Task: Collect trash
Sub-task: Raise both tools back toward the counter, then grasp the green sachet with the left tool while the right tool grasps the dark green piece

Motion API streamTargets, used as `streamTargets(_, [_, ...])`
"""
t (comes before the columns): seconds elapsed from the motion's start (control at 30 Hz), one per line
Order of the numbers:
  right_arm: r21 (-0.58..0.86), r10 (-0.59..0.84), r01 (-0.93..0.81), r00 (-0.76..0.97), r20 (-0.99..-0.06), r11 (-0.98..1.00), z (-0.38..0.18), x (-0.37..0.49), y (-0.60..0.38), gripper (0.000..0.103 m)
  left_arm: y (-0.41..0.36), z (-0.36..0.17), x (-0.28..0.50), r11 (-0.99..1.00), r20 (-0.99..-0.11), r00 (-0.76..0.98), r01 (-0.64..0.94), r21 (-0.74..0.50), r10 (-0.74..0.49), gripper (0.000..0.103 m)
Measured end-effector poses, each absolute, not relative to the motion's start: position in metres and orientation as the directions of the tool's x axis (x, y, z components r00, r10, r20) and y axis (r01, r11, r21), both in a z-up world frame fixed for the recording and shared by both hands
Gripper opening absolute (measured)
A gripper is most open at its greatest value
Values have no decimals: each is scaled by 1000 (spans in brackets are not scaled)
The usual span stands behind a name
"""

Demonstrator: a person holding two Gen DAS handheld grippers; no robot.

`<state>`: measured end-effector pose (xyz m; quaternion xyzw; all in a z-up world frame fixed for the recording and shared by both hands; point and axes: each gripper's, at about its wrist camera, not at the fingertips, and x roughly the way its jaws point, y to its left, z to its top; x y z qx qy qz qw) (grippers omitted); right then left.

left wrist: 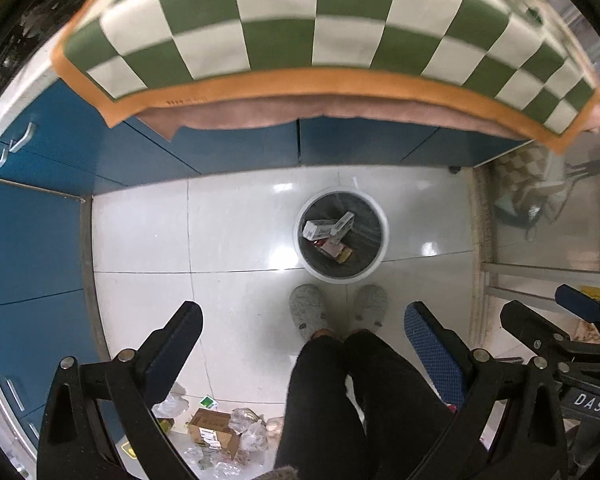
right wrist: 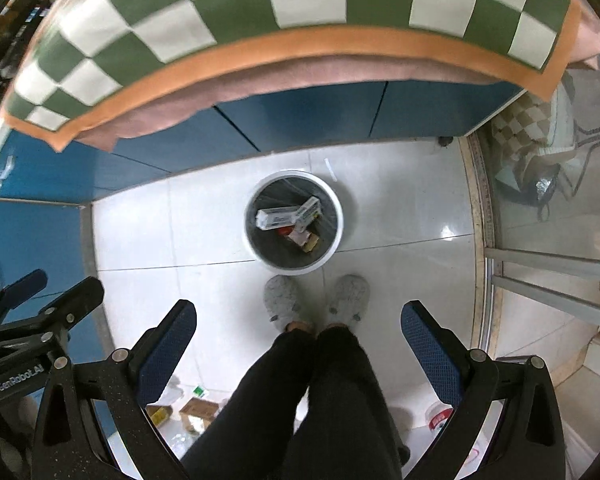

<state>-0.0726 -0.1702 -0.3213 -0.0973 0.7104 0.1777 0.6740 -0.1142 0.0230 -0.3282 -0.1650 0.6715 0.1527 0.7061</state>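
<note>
A white round trash bin (left wrist: 382, 236) with a dark liner stands on the pale tiled floor; it also shows in the right wrist view (right wrist: 338, 224). Inside it lie white cartons (left wrist: 326, 227) and small wrappers. Both grippers are held high above the floor and point down. My left gripper (left wrist: 304, 320) is open and empty. My right gripper (right wrist: 299, 320) is open and empty. Loose trash lies on the floor behind the person's legs: a brown cardboard box (left wrist: 214, 432), crumpled clear plastic (left wrist: 248, 428), and a red and white wrapper (right wrist: 440, 416).
A table with a green and white checked cloth (left wrist: 300, 20) overhangs blue cabinets (left wrist: 220, 148) at the far side. More blue cabinets (left wrist: 28, 248) line the left. The person's grey slippers (left wrist: 308, 310) stand just before the bin. A glass door track (right wrist: 540, 276) runs on the right.
</note>
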Motion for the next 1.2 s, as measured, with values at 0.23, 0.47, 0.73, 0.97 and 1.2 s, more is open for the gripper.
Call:
streamTargets(0.23, [223, 232, -331, -14, -973, 917, -233, -59, -171, 103, 39, -257, -92, 892, -984, 171, -451, -26, 57, 103])
streamTargets(0.47, [287, 318, -272, 78, -945, 919, -186, 19, -172, 103, 57, -208, -16, 882, -950, 263, -470, 25, 167, 103])
streamTargets(0.73, [292, 325, -172, 217, -920, 941, -198, 179, -204, 88, 66, -214, 96, 839, -951, 207, -537, 84, 228, 103])
streamTargets(0.97, [259, 293, -226, 132, -947, 939, -267, 290, -186, 57, 74, -249, 197, 809, -973, 114, -580, 97, 198, 103])
streamTargets(1.2, [258, 320, -327, 155, -935, 909, -277, 320, -162, 19, 86, -274, 290, 799, -987, 145, -601, -36, 64, 102])
